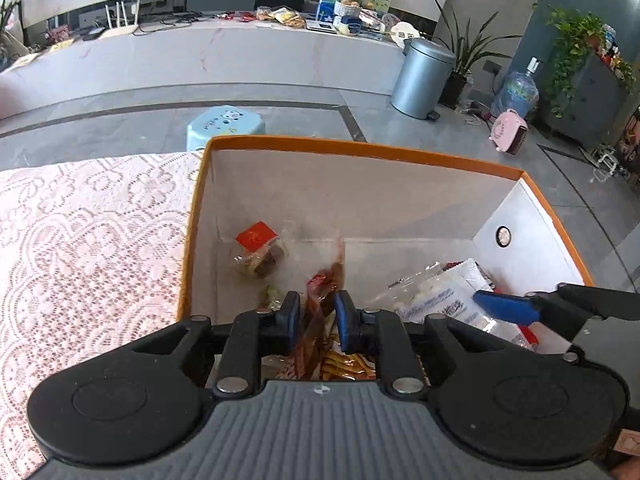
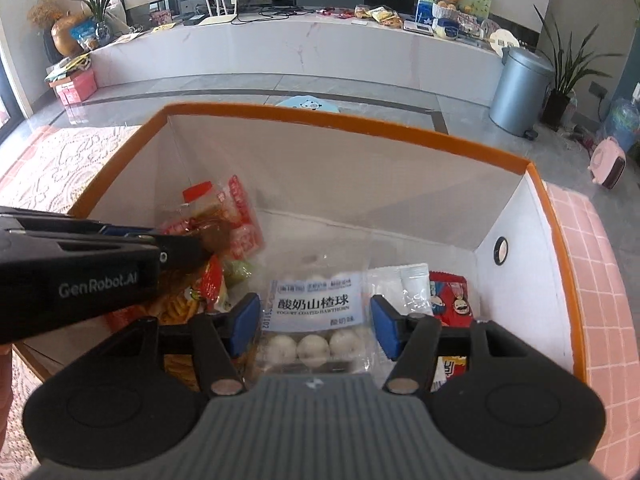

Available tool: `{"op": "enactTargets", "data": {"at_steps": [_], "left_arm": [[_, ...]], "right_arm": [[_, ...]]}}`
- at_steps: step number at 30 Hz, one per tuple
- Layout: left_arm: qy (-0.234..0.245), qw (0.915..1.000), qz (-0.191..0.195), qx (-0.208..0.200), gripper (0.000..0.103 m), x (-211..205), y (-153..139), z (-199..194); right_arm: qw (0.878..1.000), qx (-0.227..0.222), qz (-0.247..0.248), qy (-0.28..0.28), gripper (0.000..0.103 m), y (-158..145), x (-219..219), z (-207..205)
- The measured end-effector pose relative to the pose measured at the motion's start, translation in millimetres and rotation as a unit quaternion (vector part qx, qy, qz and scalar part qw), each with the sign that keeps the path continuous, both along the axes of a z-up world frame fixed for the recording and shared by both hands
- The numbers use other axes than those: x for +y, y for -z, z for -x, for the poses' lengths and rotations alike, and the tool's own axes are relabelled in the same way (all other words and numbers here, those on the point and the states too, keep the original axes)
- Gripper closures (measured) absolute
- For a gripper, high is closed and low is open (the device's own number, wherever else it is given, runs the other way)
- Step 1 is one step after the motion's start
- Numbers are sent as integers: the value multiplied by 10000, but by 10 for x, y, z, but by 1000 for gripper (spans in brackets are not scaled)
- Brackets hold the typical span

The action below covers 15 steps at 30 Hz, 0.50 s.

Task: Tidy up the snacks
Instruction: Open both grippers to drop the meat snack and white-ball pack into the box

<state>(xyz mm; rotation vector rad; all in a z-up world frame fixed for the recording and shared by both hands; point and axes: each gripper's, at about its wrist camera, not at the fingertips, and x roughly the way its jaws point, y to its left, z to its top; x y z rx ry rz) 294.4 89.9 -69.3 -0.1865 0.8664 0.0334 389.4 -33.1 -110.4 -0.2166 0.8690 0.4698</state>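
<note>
Well along by the look of it: several snacks already down in the orange-rimmed box [image 2: 344, 120], among them a bag of yogurt hawthorn balls [image 2: 316, 320] framed by the half-open right gripper [image 2: 316, 326] without pad contact, and a reddish-brown packet [image 1: 322, 300] standing between the narrowly parted pads of the left gripper [image 1: 317, 322], apparently just loose. Stood on a pink lace tablecloth [image 1: 80, 240], above a grey tiled floor [image 1: 280, 108] with a marble counter [image 2: 320, 44] and metal bin [image 1: 424, 76] beyond.

One orange-rimmed box [image 2: 344, 124], two claws, several snack packets, exact number unclear
</note>
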Motion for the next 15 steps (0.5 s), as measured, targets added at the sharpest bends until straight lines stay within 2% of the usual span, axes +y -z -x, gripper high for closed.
{"op": "enactTargets", "data": {"at_steps": [5,7,8,9,15], "left_arm": [[-11,9999,122,-109,64,14,-54,52],[-10,9997,122,-188,52,13,-107,77],[-36,9996,83,-250,41,4,-144,105],[-61,9995,42,-313,34,-3,-169,126],[-98,9984,61,-546,29,-7,-385,299]], "right_arm": [[9998,-163,119,-45,35,-45,5,47],[9997,-196,144,-37,34,-73,-9,76],[9997,-209,153,-25,33,-90,-17,88],[9996,-268,121,-22,30,-114,-31,105],[9988,-482,92,63,18,-329,-120,258]]}}
